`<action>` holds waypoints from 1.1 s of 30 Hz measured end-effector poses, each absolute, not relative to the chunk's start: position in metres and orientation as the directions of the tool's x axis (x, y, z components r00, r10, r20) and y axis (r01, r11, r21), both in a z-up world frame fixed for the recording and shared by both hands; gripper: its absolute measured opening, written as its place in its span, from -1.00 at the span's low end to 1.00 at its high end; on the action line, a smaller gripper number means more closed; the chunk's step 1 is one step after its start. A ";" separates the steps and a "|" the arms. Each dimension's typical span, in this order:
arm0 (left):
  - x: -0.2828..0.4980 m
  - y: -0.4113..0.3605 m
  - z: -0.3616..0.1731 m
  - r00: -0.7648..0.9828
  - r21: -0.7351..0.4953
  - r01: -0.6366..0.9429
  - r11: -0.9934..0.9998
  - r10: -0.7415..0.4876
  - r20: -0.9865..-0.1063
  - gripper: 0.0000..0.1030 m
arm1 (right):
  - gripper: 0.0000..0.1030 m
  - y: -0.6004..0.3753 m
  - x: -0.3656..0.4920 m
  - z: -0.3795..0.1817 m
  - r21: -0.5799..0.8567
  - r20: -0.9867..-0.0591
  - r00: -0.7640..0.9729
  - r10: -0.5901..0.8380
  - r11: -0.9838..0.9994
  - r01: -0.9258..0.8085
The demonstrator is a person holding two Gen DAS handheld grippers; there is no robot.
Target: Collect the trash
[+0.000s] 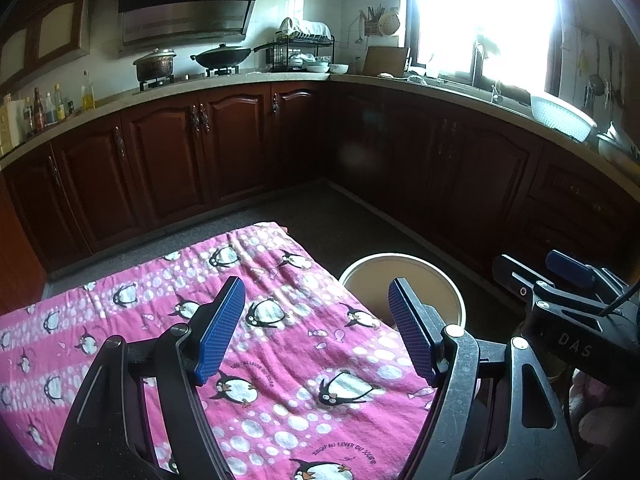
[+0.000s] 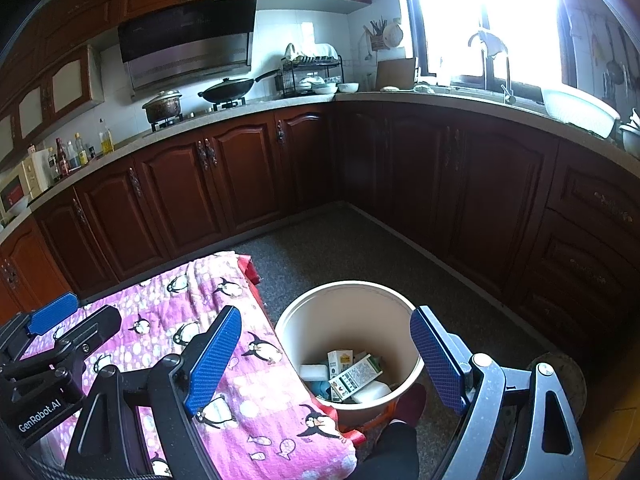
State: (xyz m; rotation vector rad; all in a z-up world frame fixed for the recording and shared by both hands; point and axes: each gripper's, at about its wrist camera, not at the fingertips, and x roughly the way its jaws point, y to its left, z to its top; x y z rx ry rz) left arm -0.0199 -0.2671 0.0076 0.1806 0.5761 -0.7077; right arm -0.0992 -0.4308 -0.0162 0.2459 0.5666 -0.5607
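Beside the bench [image 2: 256, 412], the bin [image 2: 348, 292] is kept close for trash [image 2: 352, 374]; both grippers' jaws are held apart, empty.

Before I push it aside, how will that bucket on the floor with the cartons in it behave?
The bucket probably slides easily: it looks like thin plastic, and only a few cartons lie at the bottom, so it is likely light. It stands tall and open-topped, so a push near the rim may tip it. It sits close beside the penguin cloth.
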 end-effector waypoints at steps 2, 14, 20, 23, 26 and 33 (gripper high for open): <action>-0.018 -0.267 0.006 0.608 -0.039 0.657 0.753 -0.559 -0.564 0.42 | 0.64 -0.431 -0.099 -0.018 0.067 -0.572 0.698 -0.430 0.824 0.563; -0.014 -0.269 -0.001 0.610 -0.027 0.646 0.763 -0.537 -0.583 0.42 | 0.64 -0.433 -0.095 -0.021 0.063 -0.582 0.693 -0.425 0.826 0.560; -0.014 -0.269 -0.002 0.612 -0.024 0.644 0.765 -0.533 -0.585 0.42 | 0.64 -0.433 -0.095 -0.021 0.063 -0.582 0.693 -0.425 0.826 0.560; -0.013 -0.268 -0.003 0.613 -0.024 0.639 0.769 -0.528 -0.587 0.42 | 0.64 -0.433 -0.094 -0.021 0.064 -0.583 0.693 -0.424 0.826 0.559; -0.012 -0.266 -0.004 0.612 -0.027 0.635 0.772 -0.524 -0.592 0.42 | 0.64 -0.433 -0.093 -0.023 0.062 -0.586 0.692 -0.421 0.829 0.556; -0.012 -0.266 -0.005 0.613 -0.026 0.633 0.773 -0.522 -0.593 0.42 | 0.64 -0.432 -0.092 -0.025 0.058 -0.590 0.691 -0.417 0.832 0.552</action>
